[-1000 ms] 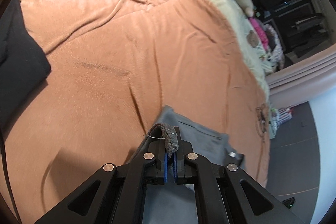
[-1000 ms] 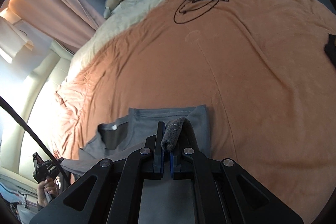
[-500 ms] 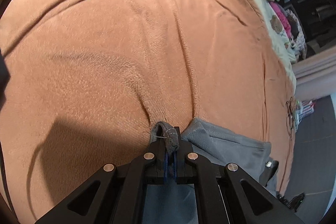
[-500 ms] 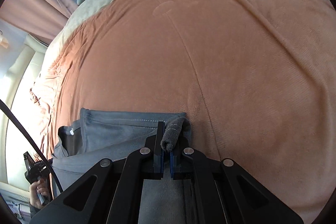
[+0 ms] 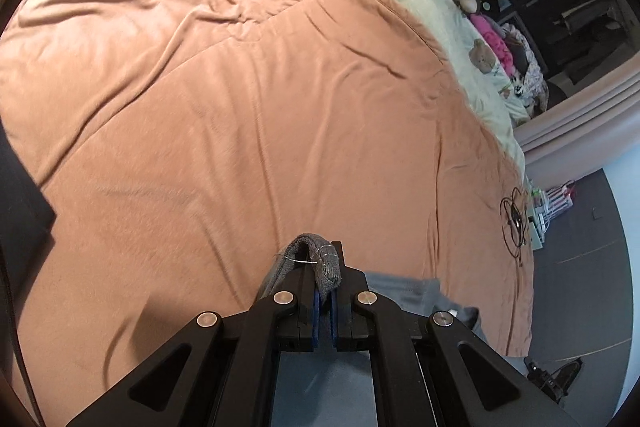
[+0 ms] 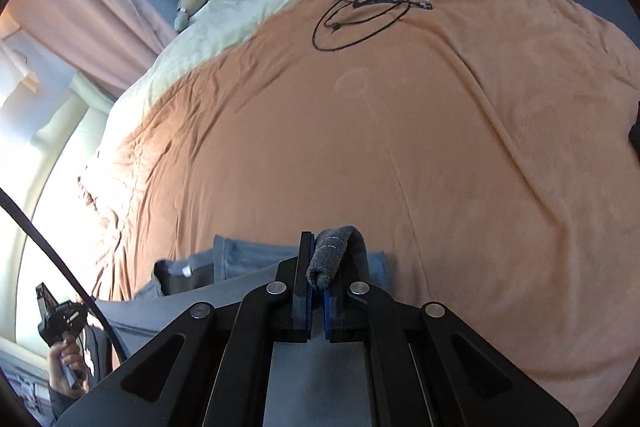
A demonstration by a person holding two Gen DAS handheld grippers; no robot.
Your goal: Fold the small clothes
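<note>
- The left gripper (image 5: 325, 277) has its jaws closed tight on a hem of the grey shirt (image 5: 404, 287).
- The right gripper (image 6: 318, 267) likewise has its jaws pinched on a rolled edge of the shirt (image 6: 248, 261).
- The shirt hangs from both grippers, its lower part lying on the blanket (image 6: 400, 147).
- A cable (image 6: 368, 7) lies coiled at the blanket's far side, well apart from the shirt.

Grey garment (image 6: 248, 263) lies partly folded on the orange blanket, its hem corners pinched up
</note>
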